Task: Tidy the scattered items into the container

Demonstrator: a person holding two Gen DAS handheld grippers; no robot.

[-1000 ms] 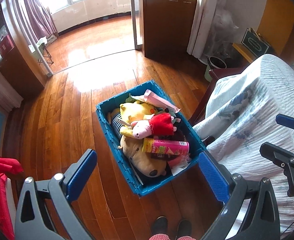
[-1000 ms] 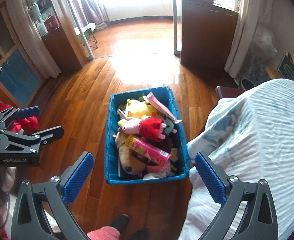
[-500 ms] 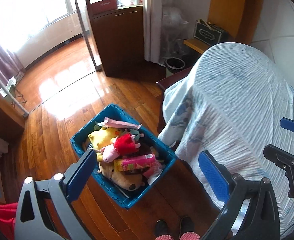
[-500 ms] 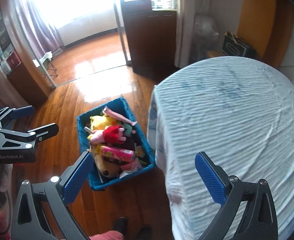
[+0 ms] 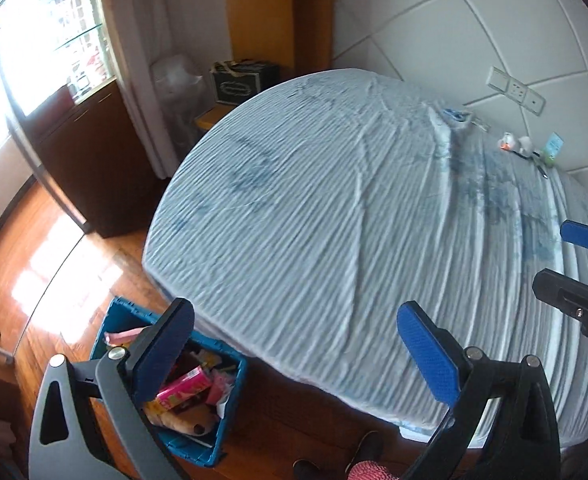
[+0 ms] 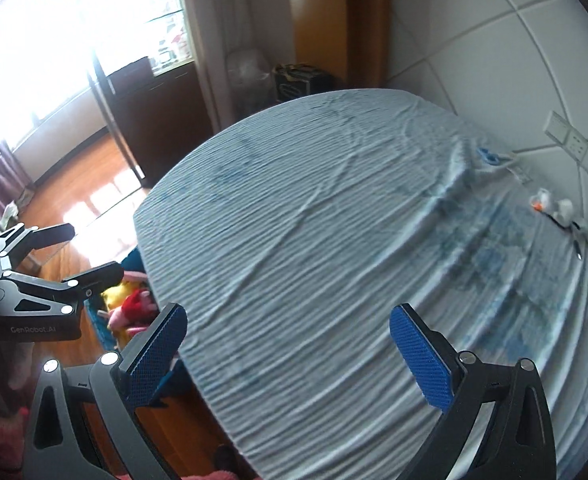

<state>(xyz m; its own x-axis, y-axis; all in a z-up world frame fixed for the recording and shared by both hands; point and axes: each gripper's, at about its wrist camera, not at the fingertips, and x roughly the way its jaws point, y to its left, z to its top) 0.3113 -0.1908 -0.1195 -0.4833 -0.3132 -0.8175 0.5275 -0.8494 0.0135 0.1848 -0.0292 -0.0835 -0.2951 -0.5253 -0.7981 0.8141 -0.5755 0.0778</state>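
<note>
Blue crate (image 5: pixel 229 432) of toys sits cornerwise beside bed (image 5: pixel 354 240).

Ribbed cloth bedsheet (image 5: pixel 334 216) (matt); glossy wood floor (image 5: pixel 45 264); plastic crate (image 5: pixel 229 408).

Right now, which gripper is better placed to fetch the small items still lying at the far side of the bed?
Probably the right gripper: it is open, empty, and the small items lie to its side. The left gripper, also open, sits nearer the blue crate.
</note>
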